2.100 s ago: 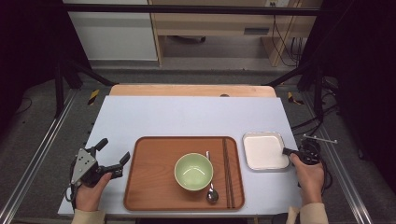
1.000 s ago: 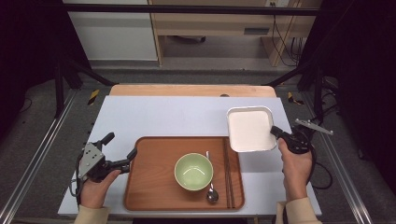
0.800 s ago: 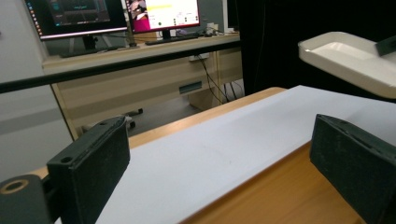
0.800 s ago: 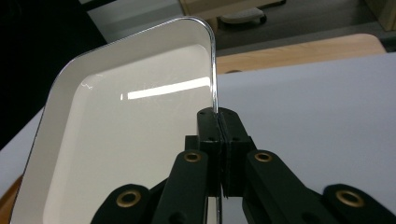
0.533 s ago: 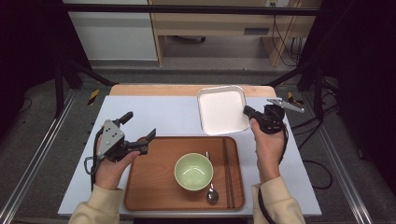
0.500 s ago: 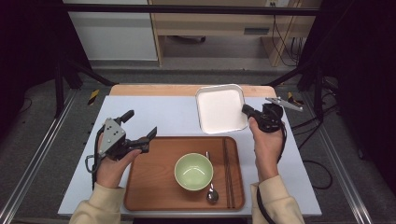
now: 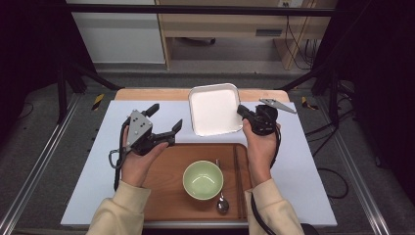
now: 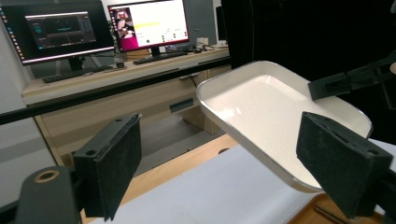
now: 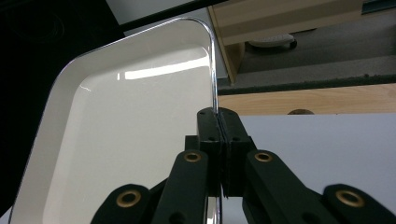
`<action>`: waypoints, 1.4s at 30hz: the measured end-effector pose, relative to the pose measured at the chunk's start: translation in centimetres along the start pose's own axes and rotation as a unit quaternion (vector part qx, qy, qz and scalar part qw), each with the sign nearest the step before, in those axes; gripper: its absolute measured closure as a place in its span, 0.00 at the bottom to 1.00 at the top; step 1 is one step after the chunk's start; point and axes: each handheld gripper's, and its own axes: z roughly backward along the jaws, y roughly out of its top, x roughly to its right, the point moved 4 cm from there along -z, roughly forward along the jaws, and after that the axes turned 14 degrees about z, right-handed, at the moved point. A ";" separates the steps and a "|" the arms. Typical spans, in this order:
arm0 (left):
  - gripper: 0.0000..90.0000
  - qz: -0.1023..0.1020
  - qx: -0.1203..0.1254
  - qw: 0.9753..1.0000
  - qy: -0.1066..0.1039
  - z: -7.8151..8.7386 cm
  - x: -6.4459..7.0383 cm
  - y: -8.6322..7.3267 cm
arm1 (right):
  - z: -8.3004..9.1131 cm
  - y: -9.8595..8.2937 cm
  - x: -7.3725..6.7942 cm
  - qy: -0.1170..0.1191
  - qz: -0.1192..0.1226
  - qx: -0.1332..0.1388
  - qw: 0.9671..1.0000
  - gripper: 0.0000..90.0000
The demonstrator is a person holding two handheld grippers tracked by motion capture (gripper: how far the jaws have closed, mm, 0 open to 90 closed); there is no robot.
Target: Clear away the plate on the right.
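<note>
white and glossy, the square dish (image 7: 216, 108) now hangs lifted over the far middle of the table (image 7: 93, 161) in the high view; two seconds ago it lay flat just right of the wooden tray (image 7: 169, 188), so it has been picked up and swung leftward and away from the person. i judge it is being carried to a spot beyond the tray, or toward a handover, since the left gripper (image 7: 165, 127) has risen from the table's near left edge to hover just left of the dish. the right gripper (image 7: 243, 111) pinches the dish's right rim. the green bowl (image 7: 203, 179), spoon (image 7: 221, 198) and chopsticks (image 7: 238, 181) sit on the tray as before.

in the left gripper view, the left gripper (image 8: 233, 154) stands spread wide with nothing between its pads; the dish (image 8: 275, 112) floats tilted ahead, near the right-hand pad but apart from it as far as i can tell.

in the right gripper view, the right gripper (image 9: 218, 122) is clamped tight on the thin rim of the dish (image 9: 121, 140), jaws nearly meeting, the dish stretching away to the left above the table.
</note>
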 end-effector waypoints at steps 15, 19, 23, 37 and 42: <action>0.21 0.022 -0.022 0.999 0.009 -3.7 2.8 -1.1 | 0.6 -0.1 -0.2 -0.015 -0.004 0.016 1.000 0.99; 0.22 0.025 -0.020 0.999 0.018 -3.7 2.6 -1.1 | 0.7 0.0 -0.6 -0.012 -0.002 0.022 1.000 0.99; 0.24 0.032 -0.017 0.999 0.028 -3.7 2.2 -1.2 | 0.7 0.1 -1.1 -0.011 -0.001 0.027 1.000 0.99; 0.29 0.037 -0.019 0.998 0.046 -4.2 2.2 -1.8 | 0.7 -0.1 -2.1 -0.005 -0.008 0.034 0.999 0.99; 0.32 0.039 -0.011 0.998 0.052 -4.4 2.2 -1.6 | 0.9 0.0 -2.2 -0.006 -0.009 0.038 0.999 0.99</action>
